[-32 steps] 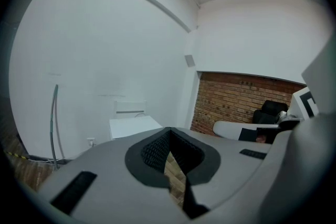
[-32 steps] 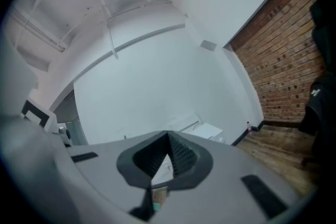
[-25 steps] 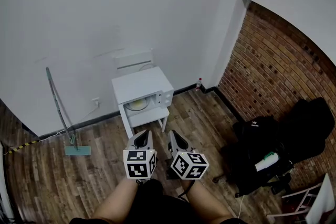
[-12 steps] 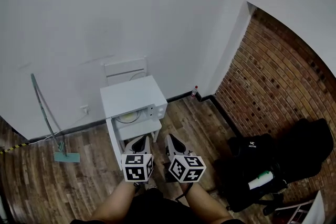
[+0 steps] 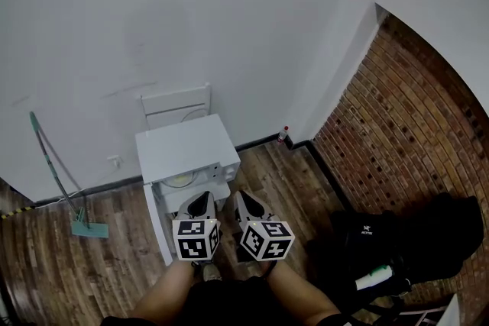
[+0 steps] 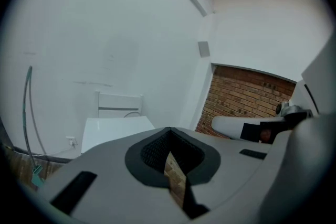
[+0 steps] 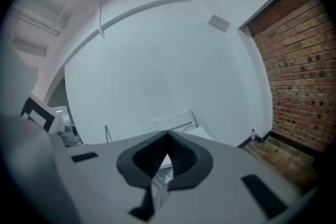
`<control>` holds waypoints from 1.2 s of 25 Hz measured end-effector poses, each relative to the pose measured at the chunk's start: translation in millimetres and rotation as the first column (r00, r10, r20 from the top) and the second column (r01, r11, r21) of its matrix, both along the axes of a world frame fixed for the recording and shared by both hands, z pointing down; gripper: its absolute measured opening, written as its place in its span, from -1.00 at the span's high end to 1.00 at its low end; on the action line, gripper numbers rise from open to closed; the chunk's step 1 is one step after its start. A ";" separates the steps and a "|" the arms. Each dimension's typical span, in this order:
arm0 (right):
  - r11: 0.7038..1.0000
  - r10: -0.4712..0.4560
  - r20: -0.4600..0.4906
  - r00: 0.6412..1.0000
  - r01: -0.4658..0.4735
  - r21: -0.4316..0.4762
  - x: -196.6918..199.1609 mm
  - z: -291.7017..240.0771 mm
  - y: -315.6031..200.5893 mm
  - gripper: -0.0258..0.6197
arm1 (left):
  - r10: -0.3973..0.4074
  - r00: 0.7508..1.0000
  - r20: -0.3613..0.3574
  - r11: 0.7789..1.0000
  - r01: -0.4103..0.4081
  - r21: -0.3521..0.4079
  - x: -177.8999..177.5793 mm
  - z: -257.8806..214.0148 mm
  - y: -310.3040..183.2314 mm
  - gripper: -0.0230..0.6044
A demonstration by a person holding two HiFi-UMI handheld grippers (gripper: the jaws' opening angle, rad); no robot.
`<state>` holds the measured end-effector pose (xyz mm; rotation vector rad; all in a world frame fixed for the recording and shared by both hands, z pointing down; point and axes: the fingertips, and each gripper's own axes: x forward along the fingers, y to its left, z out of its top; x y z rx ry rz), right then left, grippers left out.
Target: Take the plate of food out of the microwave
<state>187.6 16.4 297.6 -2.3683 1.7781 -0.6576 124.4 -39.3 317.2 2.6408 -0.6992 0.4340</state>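
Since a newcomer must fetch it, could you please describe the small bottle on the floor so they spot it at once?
Follow the red brick wall on the right to the corner where it meets the white wall. There, on the wooden floor by the dark skirting, stands a small pale bottle with a red cap. It stands alone, well right of the white microwave.

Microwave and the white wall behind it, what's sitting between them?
A white chair stands there, its backrest rising behind the microwave, in front of the wall; the head view shows it clearest.
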 end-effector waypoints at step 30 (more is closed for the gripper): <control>0.804 -0.412 0.469 0.781 0.554 -0.217 -9.4 266.4 -147.0 0.89 | -0.610 0.785 0.103 0.781 0.618 -0.086 -50.6 178.2 -77.4 0.96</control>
